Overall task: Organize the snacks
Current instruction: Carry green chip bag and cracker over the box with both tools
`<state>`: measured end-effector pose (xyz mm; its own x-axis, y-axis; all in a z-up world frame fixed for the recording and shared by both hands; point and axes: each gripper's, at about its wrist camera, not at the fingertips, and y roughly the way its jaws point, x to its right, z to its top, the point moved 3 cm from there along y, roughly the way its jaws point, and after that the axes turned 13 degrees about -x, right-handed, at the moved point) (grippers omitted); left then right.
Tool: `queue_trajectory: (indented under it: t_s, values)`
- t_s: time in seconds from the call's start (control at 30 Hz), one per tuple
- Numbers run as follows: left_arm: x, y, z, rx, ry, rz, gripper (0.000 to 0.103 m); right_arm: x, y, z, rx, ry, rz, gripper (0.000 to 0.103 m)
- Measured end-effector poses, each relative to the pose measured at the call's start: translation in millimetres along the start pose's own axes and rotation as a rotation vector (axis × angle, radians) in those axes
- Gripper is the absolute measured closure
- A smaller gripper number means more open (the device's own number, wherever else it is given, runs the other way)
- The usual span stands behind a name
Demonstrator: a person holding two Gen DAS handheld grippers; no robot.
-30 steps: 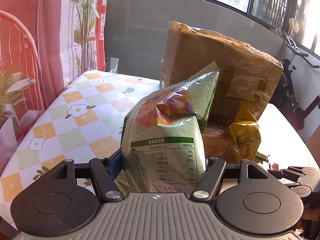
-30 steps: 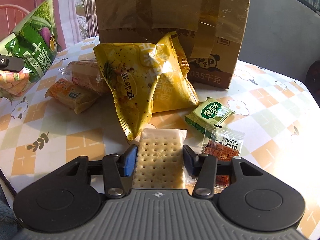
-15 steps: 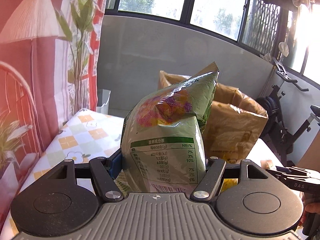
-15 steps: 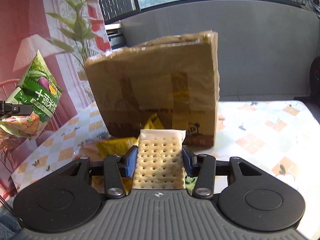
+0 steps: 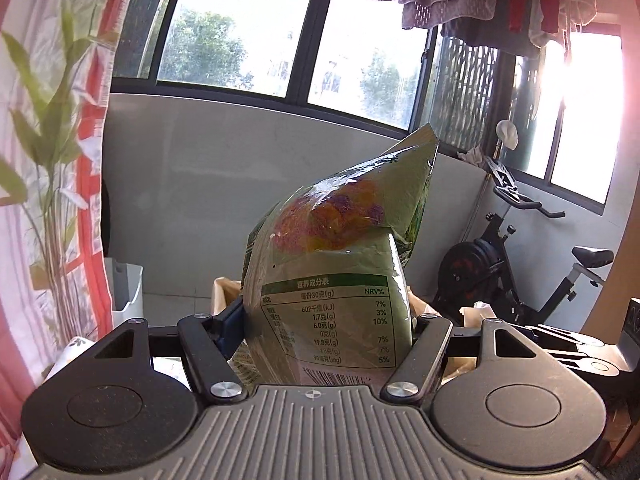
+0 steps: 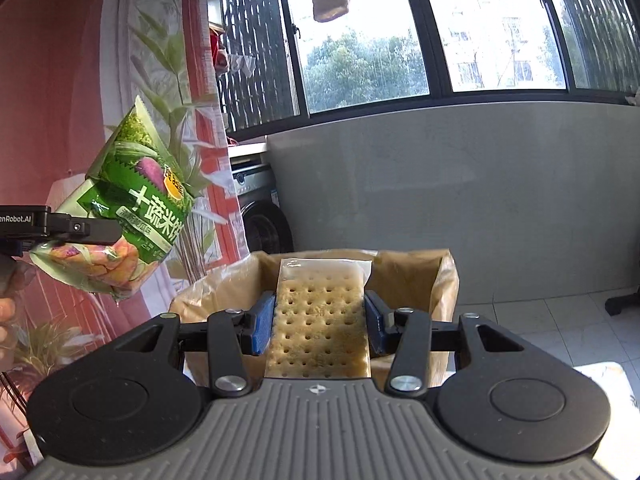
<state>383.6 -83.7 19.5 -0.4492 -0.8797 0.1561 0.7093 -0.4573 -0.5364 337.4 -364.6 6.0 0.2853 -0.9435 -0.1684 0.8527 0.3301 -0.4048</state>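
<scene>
Both held snacks now above box (image 6: 412, 276) rim.

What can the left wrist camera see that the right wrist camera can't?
Only the left wrist view shows the exercise bike, the white bin and the nutrition table on the back of the green rice cracker bag.

Only the right wrist view shows the wrapped soda cracker clamped in the right gripper, the washing machine and the bag's printed front.

Both show the green bag held by the left gripper, the open cardboard box and the windows.
</scene>
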Motion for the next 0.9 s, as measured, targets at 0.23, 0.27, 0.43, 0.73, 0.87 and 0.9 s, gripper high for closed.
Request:
queue_trajectory:
  t_s: [0.23, 0.27, 0.43, 0.73, 0.87, 0.9]
  values:
    - [6.1, 76.0, 16.4, -0.045, 0.012, 0.028, 0.031, 0.5, 60.5, 26.1, 0.012, -0.100, -0.061, 0.055]
    - [3.7, 87.4, 16.8, -0.057, 0.002, 0.024, 0.031, 1.4, 69.3, 27.2, 0.001, -0.095, -0.054, 0.055]
    - [3.7, 134.2, 12.1, -0.133, 0.012, 0.063, 0.028, 2.8, 98.1, 23.3, -0.031, -0.125, -0.101, 0.054]
    - [-15.2, 133.2, 4.3, -0.151, -0.036, 0.087, 0.017, 11.8, 101.7, 9.6, -0.082, -0.047, -0.097, 0.034]
    - [-28.4, 97.9, 6.3, -0.109, -0.072, 0.071, 0.016, 5.6, 83.7, 7.7, -0.078, -0.051, -0.081, 0.034]
    - [-29.4, 90.8, 7.1, -0.094, -0.078, 0.065, 0.017, 4.0, 78.2, 7.0, -0.074, -0.049, -0.077, 0.034]
